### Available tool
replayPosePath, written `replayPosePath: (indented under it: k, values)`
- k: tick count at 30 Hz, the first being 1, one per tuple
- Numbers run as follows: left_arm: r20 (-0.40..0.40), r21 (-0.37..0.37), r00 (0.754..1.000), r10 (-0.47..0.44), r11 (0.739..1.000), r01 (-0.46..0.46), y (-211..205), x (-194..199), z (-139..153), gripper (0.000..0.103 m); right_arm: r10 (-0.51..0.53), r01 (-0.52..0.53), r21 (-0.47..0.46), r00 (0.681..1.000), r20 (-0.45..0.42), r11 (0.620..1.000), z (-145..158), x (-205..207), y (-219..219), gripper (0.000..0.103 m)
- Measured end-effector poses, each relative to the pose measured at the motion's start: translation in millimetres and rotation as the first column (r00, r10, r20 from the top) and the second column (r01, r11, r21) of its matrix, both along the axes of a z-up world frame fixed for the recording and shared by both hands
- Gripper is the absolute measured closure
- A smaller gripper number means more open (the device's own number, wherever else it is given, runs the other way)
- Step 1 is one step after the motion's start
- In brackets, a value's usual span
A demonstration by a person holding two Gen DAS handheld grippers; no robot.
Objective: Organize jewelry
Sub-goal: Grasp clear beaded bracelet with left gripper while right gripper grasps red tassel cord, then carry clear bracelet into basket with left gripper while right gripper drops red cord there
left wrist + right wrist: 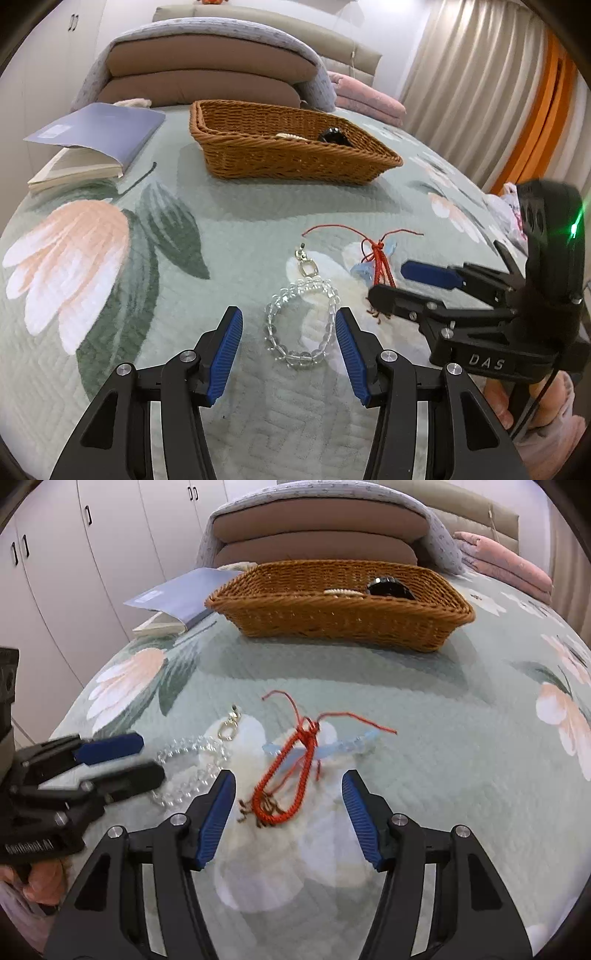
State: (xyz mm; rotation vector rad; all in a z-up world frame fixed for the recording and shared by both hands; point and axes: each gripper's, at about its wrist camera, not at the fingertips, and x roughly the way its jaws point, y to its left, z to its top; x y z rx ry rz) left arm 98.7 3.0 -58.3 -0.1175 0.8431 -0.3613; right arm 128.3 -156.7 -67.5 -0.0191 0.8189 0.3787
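A clear bead bracelet (301, 325) with a gold clasp (306, 267) lies on the quilt between the open fingers of my left gripper (288, 339). A red braided cord bracelet (286, 775) lies over a pale blue strip (332, 747), between the open fingers of my right gripper (288, 805). The red cord also shows in the left wrist view (380, 258), with the right gripper (388, 284) beside it. The left gripper (147, 757) shows in the right wrist view, over the clear beads (199, 764). A wicker basket (295, 155) (343, 616) further back holds a black item (389, 587) and a pale beaded piece (343, 592).
A blue-covered book (92, 140) lies at the back left on the floral quilt (147, 258). Stacked brown cushions (207, 74) and pink folded bedding (365, 99) sit behind the basket. White cupboards (92, 572) stand to the left, curtains (480, 74) to the right.
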Motion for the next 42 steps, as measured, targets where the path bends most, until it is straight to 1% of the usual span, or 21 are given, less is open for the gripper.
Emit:
replayPosePath:
  k: [2,4,6,7,9,10,11,12,14,15,19,25,28,31,34,37,39,42]
  values:
    - [-0.014,0.018,1.0,0.0,1.0,0.0,-2,2,-3,0.049,0.005,-0.005,-0.006,1.0,-0.004,1.0,-1,4,4,0.053]
    - [-0.033,0.041,0.999,0.008,0.999,-0.007,-5,4,-7,0.051,0.012,-0.012,-0.024,1.0,-0.027,1.0,-6,8,9,0.067]
    - [-0.03,0.057,0.999,0.013,0.998,-0.011,-6,4,-7,0.053,0.014,-0.015,-0.033,1.0,-0.026,0.999,-8,9,11,0.068]
    - [-0.03,0.062,0.999,0.016,0.998,-0.014,-7,4,-7,0.054,0.017,-0.017,-0.032,1.0,-0.023,0.999,-7,9,12,0.073]
    - [-0.029,0.089,0.999,0.04,0.995,-0.038,-7,5,-9,0.071,0.022,-0.023,-0.029,1.0,-0.02,0.999,-7,9,11,0.076]
    - [-0.026,0.1,0.998,0.051,0.994,-0.048,-7,5,-9,0.073,0.023,-0.024,-0.032,1.0,-0.018,0.999,-7,9,11,0.08]
    - [-0.023,0.102,0.999,0.049,0.994,-0.046,-8,5,-9,0.077,0.026,-0.027,-0.032,1.0,-0.015,0.999,-7,8,11,0.082]
    - [-0.021,0.104,0.999,0.042,0.994,-0.04,-8,4,-9,0.085,0.032,-0.032,-0.033,0.999,-0.011,0.999,-6,6,11,0.084]
    - [-0.018,0.107,0.999,0.032,0.994,-0.03,-10,3,-9,0.093,0.042,-0.043,-0.039,0.999,-0.002,0.998,-6,4,12,0.087]
    - [-0.015,0.109,0.999,0.03,0.994,-0.028,-11,3,-9,0.096,0.049,-0.049,-0.039,0.999,0.001,0.998,-5,2,13,0.09]
    - [0.001,0.101,1.0,0.018,0.995,-0.018,-11,0,-7,0.096,0.084,-0.083,-0.031,0.996,0.032,0.996,-1,-5,16,0.091]
    - [0.039,0.068,0.999,0.004,0.998,-0.006,-10,-5,0,0.095,0.119,-0.121,0.012,0.987,0.108,0.993,14,-17,14,0.091]
    - [0.04,0.042,0.999,0.006,0.999,-0.008,-6,-5,2,0.095,0.117,-0.124,0.042,0.983,0.143,0.991,22,-21,7,0.091]
    - [0.028,-0.013,1.0,-0.01,1.0,0.01,0,-4,2,0.095,0.105,-0.118,0.068,0.979,0.172,0.991,30,-24,0,0.091]
    - [0.019,-0.088,1.0,-0.018,0.996,0.02,9,-3,4,0.095,0.102,-0.12,0.081,0.975,0.199,0.989,38,-28,-7,0.091]
    - [0.023,-0.171,0.999,-0.033,0.985,0.036,18,-3,8,0.095,0.093,-0.113,0.085,0.973,0.211,0.99,42,-32,-14,0.091]
    - [0.021,-0.228,0.999,-0.049,0.972,0.052,24,-4,10,0.095,0.084,-0.105,0.096,0.974,0.209,0.99,44,-32,-19,0.091]
    - [0.017,-0.279,0.998,-0.064,0.958,0.067,27,-4,11,0.095,0.074,-0.097,0.103,0.975,0.208,0.99,45,-32,-23,0.091]
